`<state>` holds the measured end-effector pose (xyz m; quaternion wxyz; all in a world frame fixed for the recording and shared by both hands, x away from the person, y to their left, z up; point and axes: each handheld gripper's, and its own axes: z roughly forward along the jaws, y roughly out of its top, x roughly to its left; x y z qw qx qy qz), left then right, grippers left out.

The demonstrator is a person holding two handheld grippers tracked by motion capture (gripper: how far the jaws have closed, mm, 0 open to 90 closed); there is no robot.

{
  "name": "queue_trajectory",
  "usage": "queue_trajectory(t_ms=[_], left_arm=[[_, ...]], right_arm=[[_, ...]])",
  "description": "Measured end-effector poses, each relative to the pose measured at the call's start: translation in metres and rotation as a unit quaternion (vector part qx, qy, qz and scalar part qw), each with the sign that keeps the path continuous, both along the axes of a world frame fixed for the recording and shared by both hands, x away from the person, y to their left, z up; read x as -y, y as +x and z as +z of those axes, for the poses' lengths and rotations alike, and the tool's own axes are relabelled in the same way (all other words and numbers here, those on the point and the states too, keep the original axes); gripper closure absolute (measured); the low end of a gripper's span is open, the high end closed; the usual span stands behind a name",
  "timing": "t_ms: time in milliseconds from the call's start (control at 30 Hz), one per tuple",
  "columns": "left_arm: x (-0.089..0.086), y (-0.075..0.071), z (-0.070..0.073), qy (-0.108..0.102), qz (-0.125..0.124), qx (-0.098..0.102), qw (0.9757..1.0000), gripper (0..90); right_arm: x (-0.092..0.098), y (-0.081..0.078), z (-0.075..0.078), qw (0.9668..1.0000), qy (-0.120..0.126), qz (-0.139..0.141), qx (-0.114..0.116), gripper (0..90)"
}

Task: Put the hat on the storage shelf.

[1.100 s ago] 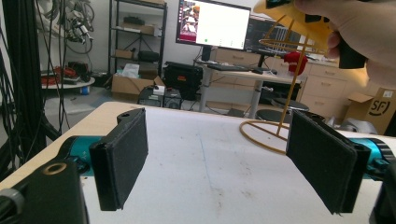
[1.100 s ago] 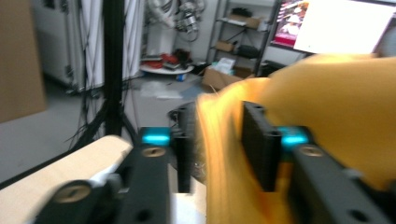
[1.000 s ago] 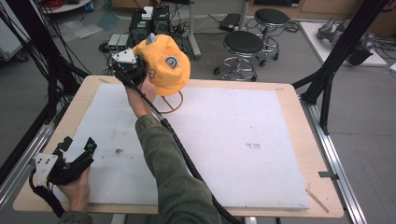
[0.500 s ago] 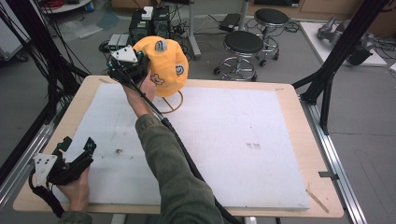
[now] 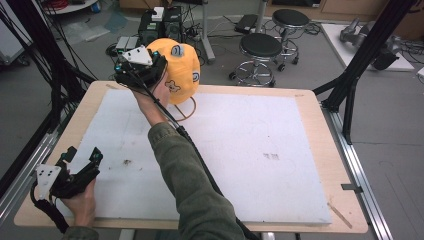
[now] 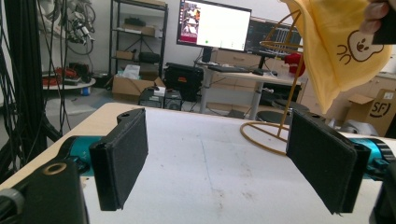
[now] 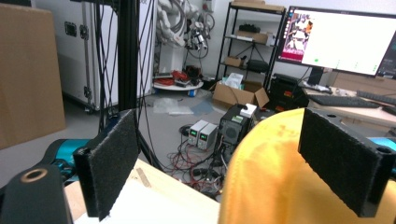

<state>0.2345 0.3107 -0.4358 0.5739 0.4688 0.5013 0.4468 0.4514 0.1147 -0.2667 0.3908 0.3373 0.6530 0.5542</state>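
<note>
I'm letting go of the yellow fabric cap (image 5: 181,70) on its gold wire stand (image 5: 186,111), right gripper (image 5: 141,68) jaws just opening, released, next backing clear; left gripper (image 5: 75,167) idling unclenched on bench (image 5: 300,130).

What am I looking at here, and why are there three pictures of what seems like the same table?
A person at a table holds a hand-held grasping tool in each hand; there is no robot arm. The high view looks down from above. The other two pictures come from small cameras riding on each tool, looking out between its two black padded jaws.

On the white table top stands a thin wire stand with a yellow cap hung on it. The right tool is up beside the cap; its jaws have just been opening and now stand apart with the cap below them, so it holds nothing. The left tool rests open near the table's front corner, also holding nothing.
</note>
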Motion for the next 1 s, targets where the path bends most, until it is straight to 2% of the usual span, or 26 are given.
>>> queue_trajectory(t_ms=[300, 433, 600, 767, 1000], left_arm=[[0.000, 0.000, 0.000, 0.001, 0.000, 0.001, 1.0000, 21.1], [0.001, -0.001, 0.001, 0.004, -0.001, 0.000, 1.0000, 21.2], [0.002, -0.001, 0.001, 0.008, -0.003, 0.000, 1.0000, 21.1], [0.003, -0.001, 0.002, 0.000, -0.004, 0.002, 1.0000, 21.2], [0.006, -0.001, 0.002, 0.005, -0.009, 0.003, 0.9999, 21.1]], right_arm=[[0.026, -0.006, 0.011, 0.9999, 0.009, -0.009, 0.005, 9.7], [0.042, -0.010, 0.012, 0.9997, 0.021, -0.015, 0.005, 9.7], [0.062, -0.014, 0.011, 0.9991, 0.036, -0.023, 0.000, 9.7], [0.083, -0.019, 0.012, 0.9983, 0.047, -0.034, 0.004, 9.8], [0.121, -0.027, 0.010, 0.9968, 0.059, -0.053, 0.007, 9.8]])
